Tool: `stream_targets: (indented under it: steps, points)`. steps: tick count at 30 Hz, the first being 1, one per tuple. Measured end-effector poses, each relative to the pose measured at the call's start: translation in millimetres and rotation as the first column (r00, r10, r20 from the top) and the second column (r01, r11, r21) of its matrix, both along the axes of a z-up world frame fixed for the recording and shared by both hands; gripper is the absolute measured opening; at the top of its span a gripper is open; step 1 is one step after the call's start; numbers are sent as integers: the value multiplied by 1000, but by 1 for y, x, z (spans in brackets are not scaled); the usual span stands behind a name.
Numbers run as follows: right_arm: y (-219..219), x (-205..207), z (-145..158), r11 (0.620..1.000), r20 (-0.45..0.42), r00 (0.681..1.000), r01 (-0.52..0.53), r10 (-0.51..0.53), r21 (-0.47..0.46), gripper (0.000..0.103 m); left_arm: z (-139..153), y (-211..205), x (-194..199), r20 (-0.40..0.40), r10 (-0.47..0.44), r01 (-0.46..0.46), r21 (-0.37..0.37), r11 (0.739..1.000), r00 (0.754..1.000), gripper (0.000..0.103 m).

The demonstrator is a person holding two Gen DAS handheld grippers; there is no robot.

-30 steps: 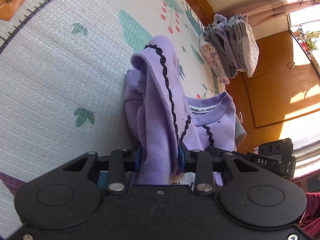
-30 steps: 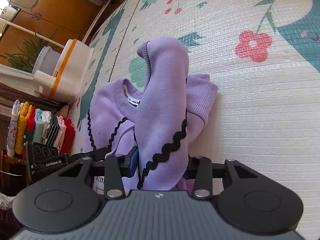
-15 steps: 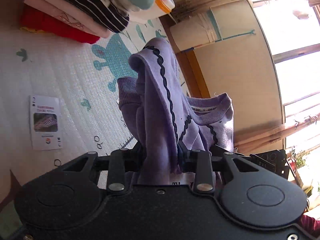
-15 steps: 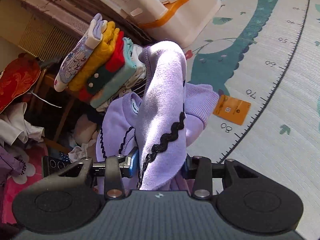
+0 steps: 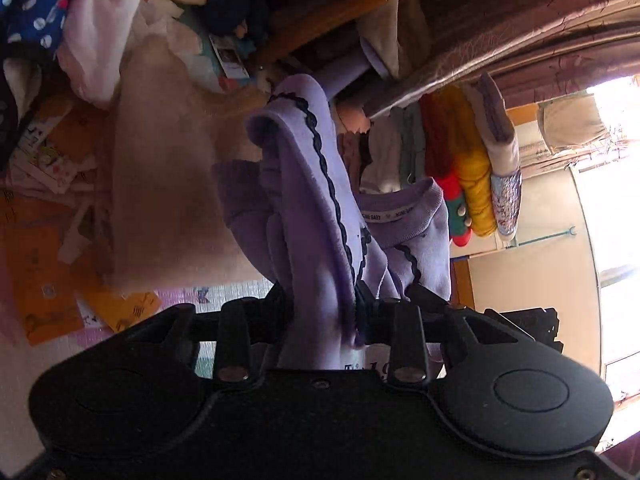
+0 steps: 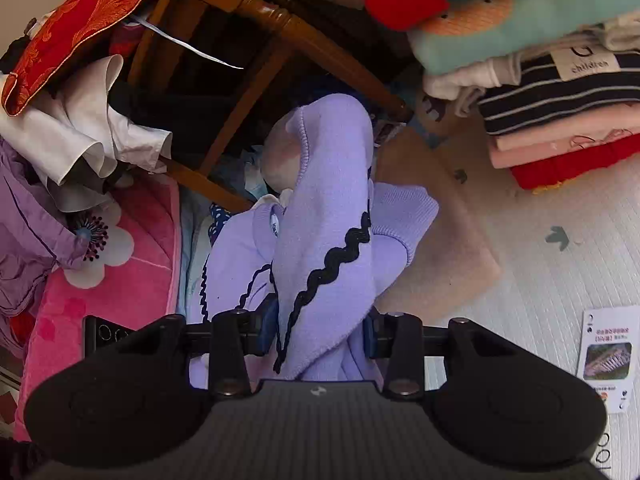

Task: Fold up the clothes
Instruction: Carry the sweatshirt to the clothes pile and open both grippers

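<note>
One purple sweater [image 5: 316,200], pinched in two hand-held grippers [image 5: 322,312] [image 6: 320,328]

Purple sweatshirt [image 6: 328,216]: soft knit cloth, matt, slightly fuzzy nap; ribbed cuff and collar; black wavy braid trim [image 6: 332,264], raised. Right hand-held gripper [image 6: 320,332]: matt black plastic, body ribbed; bright metal screw heads. Left hand-held gripper [image 5: 322,316]: matt black plastic, body smooth. Chair frame [image 6: 280,28]: turned wood, glossy brown varnish. Floor mat [image 6: 560,280]: pale, fine grid-embossed texture, matt. Red cushion [image 6: 76,16]: shiny brocade-like cloth. Card [image 6: 608,356] on mat: smooth printed paper.
</note>
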State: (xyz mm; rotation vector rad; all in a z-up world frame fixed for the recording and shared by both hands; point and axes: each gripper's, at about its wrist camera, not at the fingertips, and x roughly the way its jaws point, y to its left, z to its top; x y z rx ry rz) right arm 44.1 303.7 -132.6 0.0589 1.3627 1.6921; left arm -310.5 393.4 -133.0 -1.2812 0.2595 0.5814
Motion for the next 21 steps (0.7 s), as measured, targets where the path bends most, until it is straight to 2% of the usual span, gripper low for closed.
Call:
stream_targets:
  steps: [3, 5, 6, 7, 8, 9, 10, 12, 15, 17, 19, 21]
  points:
    - [36, -2, 22, 998, 29, 999, -29, 27, 51, 42, 13, 13, -12, 38, 79, -81, 44, 996, 996, 31]
    - [60, 1, 23, 999, 134, 990, 52, -53, 13, 53, 10, 24, -17, 53, 134, -136, 36, 990, 989, 33]
    - [72, 2, 22, 994, 193, 976, 104, -100, -11, 71, 0, 32, -14, 14, 167, -167, 20, 986, 986, 39]
    - [80, 3, 16, 984, 256, 955, 167, -147, -59, 74, -11, 40, -10, -32, 199, -199, 4, 980, 979, 51]
    - [81, 7, 6, 968, 275, 944, 221, -181, -122, 71, -23, 47, -6, -106, 211, -213, -1, 977, 972, 54]
    - [76, 11, -3, 951, 256, 944, 255, -206, -173, 64, -34, 50, -4, -174, 216, -220, -4, 975, 961, 54]
    - [68, 14, -10, 935, 235, 944, 283, -231, -216, 63, -45, 52, -3, -239, 219, -228, -8, 974, 946, 54]
    - [48, 14, -12, 929, 288, 933, 288, -217, -233, 63, -63, 47, -9, -219, 211, -229, -60, 972, 953, 55]
    - [20, 16, 5, 949, 445, 887, 238, -125, -208, 63, -68, 36, -10, -234, 198, -219, -66, 973, 952, 55]
    - [7, 21, 23, 955, 485, 868, 224, -105, -194, 63, -65, 30, -12, -250, 198, -221, -67, 973, 948, 55]
    - [-2, 23, 50, 969, 544, 836, 188, -72, -161, 66, -52, 26, -11, -270, 194, -210, -32, 977, 943, 57]
    - [-7, 20, 78, 981, 597, 801, 140, -33, -134, 69, -26, 19, -4, -329, 188, -179, 56, 982, 926, 61]
